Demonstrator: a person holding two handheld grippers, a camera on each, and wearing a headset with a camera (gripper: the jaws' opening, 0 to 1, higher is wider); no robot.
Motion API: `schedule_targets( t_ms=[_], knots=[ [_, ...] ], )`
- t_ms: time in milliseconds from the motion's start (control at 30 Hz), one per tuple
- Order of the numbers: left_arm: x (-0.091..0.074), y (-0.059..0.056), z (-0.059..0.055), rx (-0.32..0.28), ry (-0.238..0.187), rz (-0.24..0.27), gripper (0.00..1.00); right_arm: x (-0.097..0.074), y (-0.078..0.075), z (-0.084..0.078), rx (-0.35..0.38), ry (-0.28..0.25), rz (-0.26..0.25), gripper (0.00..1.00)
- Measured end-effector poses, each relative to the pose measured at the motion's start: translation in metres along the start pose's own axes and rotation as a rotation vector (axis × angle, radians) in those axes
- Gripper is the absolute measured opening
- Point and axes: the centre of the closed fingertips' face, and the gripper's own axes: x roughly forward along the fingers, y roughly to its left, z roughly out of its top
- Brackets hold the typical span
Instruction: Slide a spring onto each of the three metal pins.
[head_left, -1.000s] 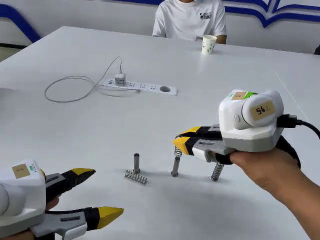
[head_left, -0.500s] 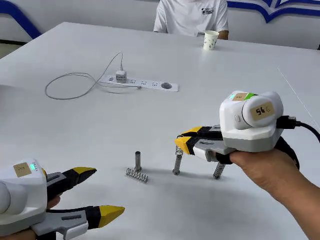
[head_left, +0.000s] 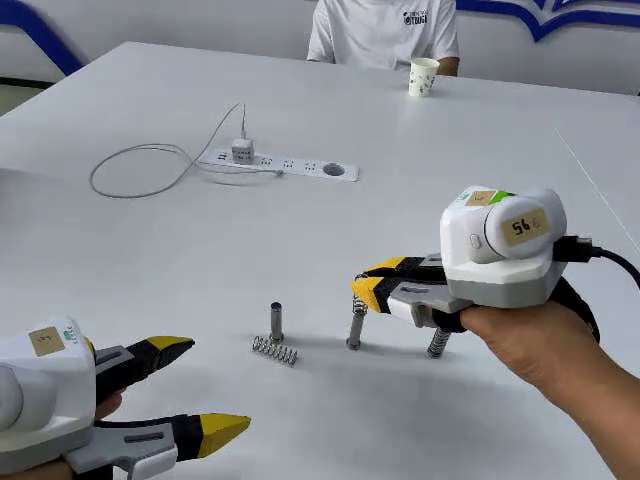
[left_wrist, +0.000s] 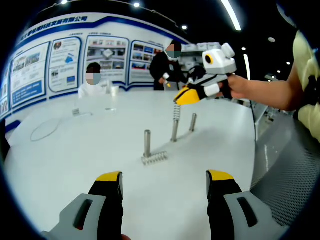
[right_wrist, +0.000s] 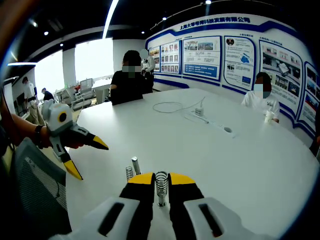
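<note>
Yellow-tipped left gripper (head_left: 218, 386) hangs open. A loose spring (head_left: 273, 350) lies at the bare pin's (head_left: 275, 322) foot. Little has changed: the right gripper (head_left: 358, 288) jaws still pinch a second spring (right_wrist: 161, 184) onto the middle pin (head_left: 354, 330), seemingly unreleased.

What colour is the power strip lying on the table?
The power strip is white, like its cable; the head view shows it best.

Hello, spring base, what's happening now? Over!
Right gripper shut on spring, atop middle pin. Left gripper open. Bare pin, loose spring beside it. Nothing in the way.
</note>
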Motion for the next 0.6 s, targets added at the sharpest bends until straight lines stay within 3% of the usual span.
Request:
schedule_targets(
  t_ms=[600],
  knots=[
    [0.0, -0.002, 0.0, 0.001, 0.008, 0.0, 0.69, 0.002, -0.002, -0.011, 0.029, -0.006, 0.001, 0.12]
  ],
)
